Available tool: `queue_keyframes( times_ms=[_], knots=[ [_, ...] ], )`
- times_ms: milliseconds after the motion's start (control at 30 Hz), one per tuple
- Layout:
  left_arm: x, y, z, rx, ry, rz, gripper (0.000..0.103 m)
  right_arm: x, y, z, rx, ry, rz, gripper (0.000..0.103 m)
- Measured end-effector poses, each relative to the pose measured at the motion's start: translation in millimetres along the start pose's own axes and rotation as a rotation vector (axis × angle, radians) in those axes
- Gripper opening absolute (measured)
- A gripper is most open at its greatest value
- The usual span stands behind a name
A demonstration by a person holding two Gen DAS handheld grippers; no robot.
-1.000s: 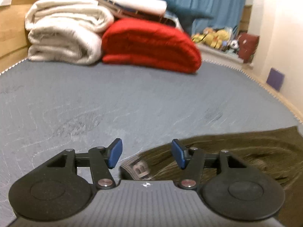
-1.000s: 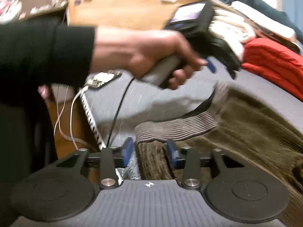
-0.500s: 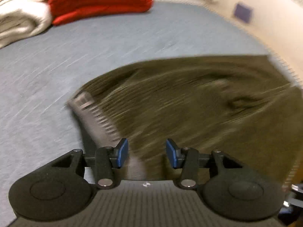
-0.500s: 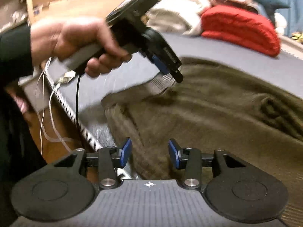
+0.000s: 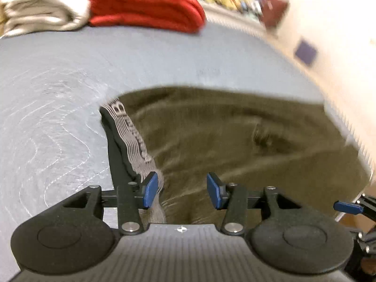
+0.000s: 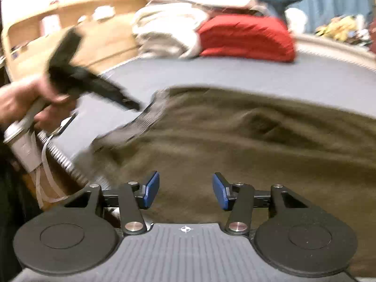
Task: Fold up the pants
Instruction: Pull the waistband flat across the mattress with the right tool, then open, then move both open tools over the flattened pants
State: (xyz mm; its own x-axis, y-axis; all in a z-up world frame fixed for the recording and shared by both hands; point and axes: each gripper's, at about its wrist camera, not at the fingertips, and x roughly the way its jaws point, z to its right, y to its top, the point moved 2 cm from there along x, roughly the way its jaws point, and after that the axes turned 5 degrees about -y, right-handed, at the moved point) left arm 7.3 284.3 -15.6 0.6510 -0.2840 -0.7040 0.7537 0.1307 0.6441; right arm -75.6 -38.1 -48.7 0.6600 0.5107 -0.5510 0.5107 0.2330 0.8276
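Olive-brown pants point(image 5: 235, 141) lie spread on the grey mattress point(image 5: 70, 82). Their grey lettered waistband point(image 5: 131, 136) runs down the left side toward my left gripper point(image 5: 182, 191). That gripper hovers open over the fabric, its left pad point(image 5: 150, 189) beside the waistband and nothing pinched. In the right wrist view the pants point(image 6: 246, 145) fill the middle and the waistband point(image 6: 145, 122) sits at their left end. A hand holds the blurred left gripper point(image 6: 131, 103) just short of that waistband. My right gripper point(image 6: 185, 191) is over the near edge, jaws opening, fabric beneath but not gripped.
Folded cream blankets point(image 6: 164, 28) and a red blanket point(image 6: 246, 35) are stacked at the far end of the mattress. A wooden headboard point(image 6: 94, 35) stands at the left, with the mattress edge point(image 6: 65, 162) and cords below it. A wall point(image 5: 329, 23) runs along the right.
Both views have swung across the pants, which now lie flatter and wider. The left gripper has drawn back from the waistband. The right gripper's jaws stand wider and its view has rolled level.
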Motion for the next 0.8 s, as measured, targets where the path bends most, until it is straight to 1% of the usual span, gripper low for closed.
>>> queue_keyframes(
  times_ms=[67, 133, 167, 233, 300, 400, 533, 633, 700, 767, 800],
  knots=[
    [-5, 1, 6, -0.025, 0.021, 0.026, 0.051, -12, 18, 22, 0.031, -0.034, 0.045, 0.054],
    [-4, 0, 11, -0.026, 0.041, 0.030, 0.050, -26, 35, 44, 0.065, -0.052, 0.104, 0.059],
    [-1, 0, 17, -0.022, 0.046, 0.030, 0.050, -30, 41, 53, 0.074, -0.062, 0.126, 0.062],
    [7, 3, 25, -0.009, 0.052, 0.039, 0.045, -40, 57, 73, 0.083, -0.084, 0.172, 0.064],
    [12, -2, 33, -0.008, 0.048, 0.042, 0.031, -48, 69, 95, 0.091, -0.098, 0.211, 0.066],
    [27, 3, 45, 0.017, 0.043, 0.053, 0.024, -51, 79, 126, 0.092, -0.124, 0.250, 0.069],
    [47, 9, 54, 0.053, 0.032, 0.052, 0.022, -38, 83, 166, 0.126, -0.176, 0.250, 0.069],
    [58, 14, 59, 0.077, 0.025, 0.044, 0.022, -21, 67, 197, 0.205, -0.199, 0.229, 0.069],
    [69, 17, 60, 0.090, 0.026, 0.032, 0.022, -8, 56, 215, 0.299, -0.228, 0.181, 0.069],
    [79, 20, 59, 0.099, 0.034, 0.019, 0.022, -2, 51, 226, 0.367, -0.217, 0.170, 0.069],
    [85, 22, 59, 0.102, 0.039, 0.013, 0.022, -1, 50, 230, 0.382, -0.214, 0.173, 0.069]
  ],
)
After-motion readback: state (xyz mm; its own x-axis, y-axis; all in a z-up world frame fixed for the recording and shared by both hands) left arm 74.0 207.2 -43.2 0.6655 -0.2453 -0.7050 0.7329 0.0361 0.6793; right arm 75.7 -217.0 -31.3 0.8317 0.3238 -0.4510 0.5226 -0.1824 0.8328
